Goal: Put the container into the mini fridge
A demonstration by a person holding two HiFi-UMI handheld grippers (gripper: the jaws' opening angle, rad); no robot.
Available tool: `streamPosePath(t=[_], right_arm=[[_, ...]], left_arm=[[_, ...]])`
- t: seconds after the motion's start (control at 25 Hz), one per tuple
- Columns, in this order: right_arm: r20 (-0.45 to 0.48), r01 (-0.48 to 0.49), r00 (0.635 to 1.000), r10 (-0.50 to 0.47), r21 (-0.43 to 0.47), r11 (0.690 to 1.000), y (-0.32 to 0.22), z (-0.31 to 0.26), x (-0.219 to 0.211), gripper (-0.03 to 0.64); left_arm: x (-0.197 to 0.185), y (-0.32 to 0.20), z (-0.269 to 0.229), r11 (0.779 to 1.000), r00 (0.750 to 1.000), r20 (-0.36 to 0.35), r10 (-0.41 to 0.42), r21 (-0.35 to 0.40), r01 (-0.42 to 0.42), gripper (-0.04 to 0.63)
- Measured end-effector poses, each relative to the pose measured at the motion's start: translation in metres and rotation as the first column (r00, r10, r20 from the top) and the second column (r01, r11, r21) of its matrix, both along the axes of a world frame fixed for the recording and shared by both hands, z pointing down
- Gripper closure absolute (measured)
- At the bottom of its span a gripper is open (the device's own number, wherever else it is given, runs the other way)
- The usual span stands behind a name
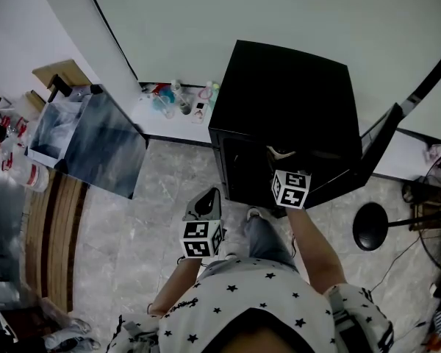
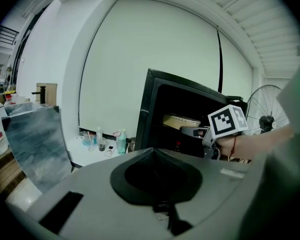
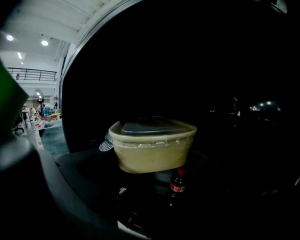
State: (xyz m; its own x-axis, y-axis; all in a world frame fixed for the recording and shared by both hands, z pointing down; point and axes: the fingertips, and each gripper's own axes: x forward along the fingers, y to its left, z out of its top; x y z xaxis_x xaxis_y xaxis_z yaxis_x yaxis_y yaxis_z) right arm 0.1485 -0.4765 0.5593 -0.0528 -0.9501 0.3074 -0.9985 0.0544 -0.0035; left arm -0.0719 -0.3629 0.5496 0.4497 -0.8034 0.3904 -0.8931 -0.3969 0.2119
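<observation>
The black mini fridge stands against the wall with its door swung open to the right. My right gripper reaches into the opening, shut on a tan container with a dark lid. In the right gripper view the container hangs inside the dark cabinet, with a textured pad against its left side. The left gripper view shows the container in the fridge ahead of the right gripper. My left gripper hangs shut and empty in front of the fridge, to the left.
A small cola bottle stands in the fridge below the container. A white ledge left of the fridge carries bottles and cups. A grey glossy table stands at left. A black round fan base sits right of the fridge.
</observation>
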Motion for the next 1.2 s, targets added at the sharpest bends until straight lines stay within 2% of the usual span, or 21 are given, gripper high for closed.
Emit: streamPosePath(t=[0.72,1.2], right_arm=[[-0.012,-0.078,0.997,0.078,-0.004,0.997,-0.033,0.002,0.003,0.163],[0.009,-0.056,0.998,0.056,0.0,0.998,-0.039,0.001,-0.001,0.163]], left_arm=[[-0.009,-0.002,0.006,1.0,1.0,0.016,-0.003,-0.013,0.004,0.583],[-0.011,0.006,0.004,1.0,1.0,0.013,-0.004,-0.013,0.004,0.583]])
